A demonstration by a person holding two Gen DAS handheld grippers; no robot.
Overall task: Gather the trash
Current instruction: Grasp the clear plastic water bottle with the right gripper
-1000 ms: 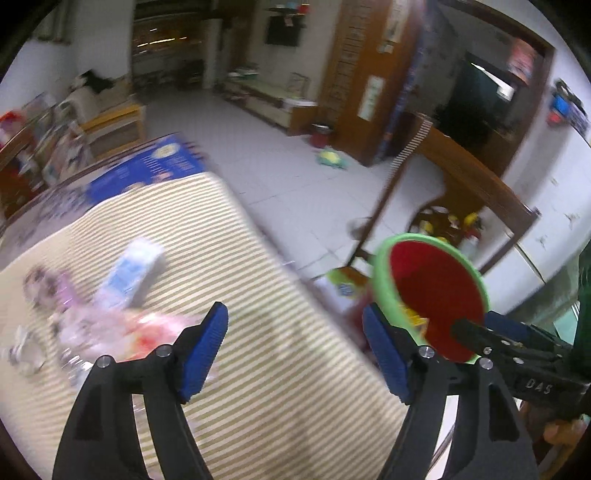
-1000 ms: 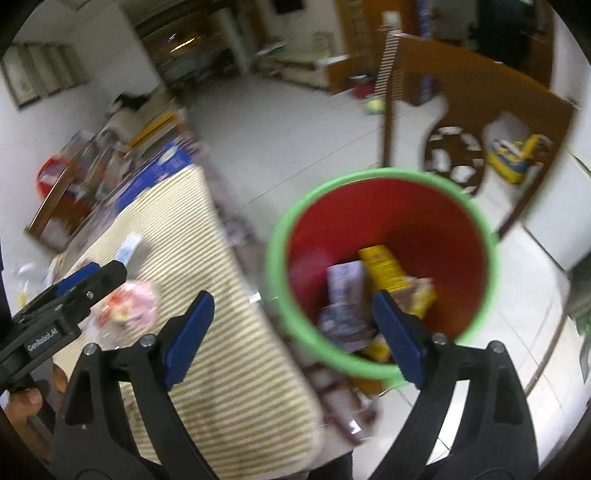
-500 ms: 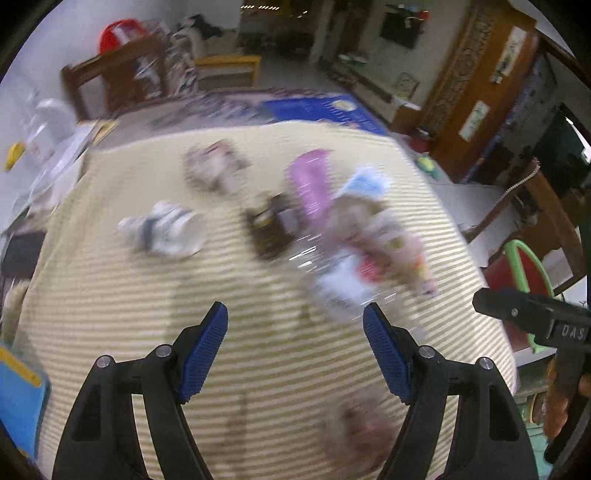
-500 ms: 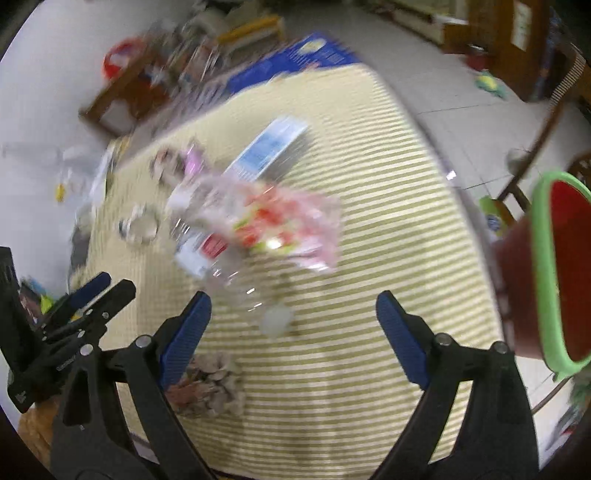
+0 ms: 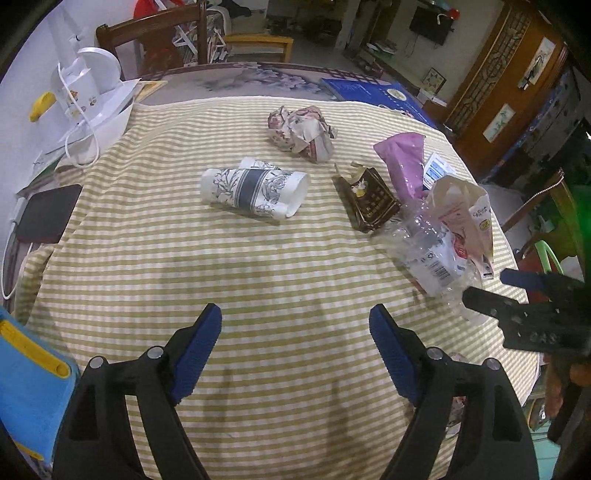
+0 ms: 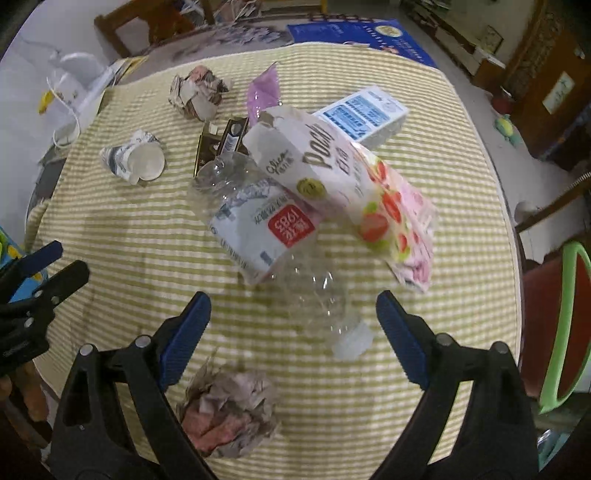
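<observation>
Trash lies on the striped tablecloth (image 5: 147, 258): a crushed clear bottle (image 6: 266, 236), a strawberry snack bag (image 6: 351, 177), a blue-white carton (image 6: 365, 114), a purple wrapper (image 5: 404, 158), a dark brown box (image 5: 373, 199), a patterned paper cup (image 5: 255, 188) and a crumpled paper ball (image 5: 301, 131). Another crumpled wad (image 6: 229, 410) lies near the front edge. My left gripper (image 5: 295, 350) is open and empty over bare cloth. My right gripper (image 6: 291, 332) is open and empty, just in front of the bottle's cap end. The red bin with green rim (image 6: 561, 332) stands beside the table at right.
White paper bags (image 5: 92, 99) and a dark pad (image 5: 48, 214) sit at the table's left. A blue object (image 5: 26, 384) is at the near left edge. Wooden chairs (image 5: 155, 33) stand behind the table. A blue box (image 6: 362, 33) lies at the far side.
Both grippers have swung from the red bin back over the table. They now face the trash pile, both still open and empty.
</observation>
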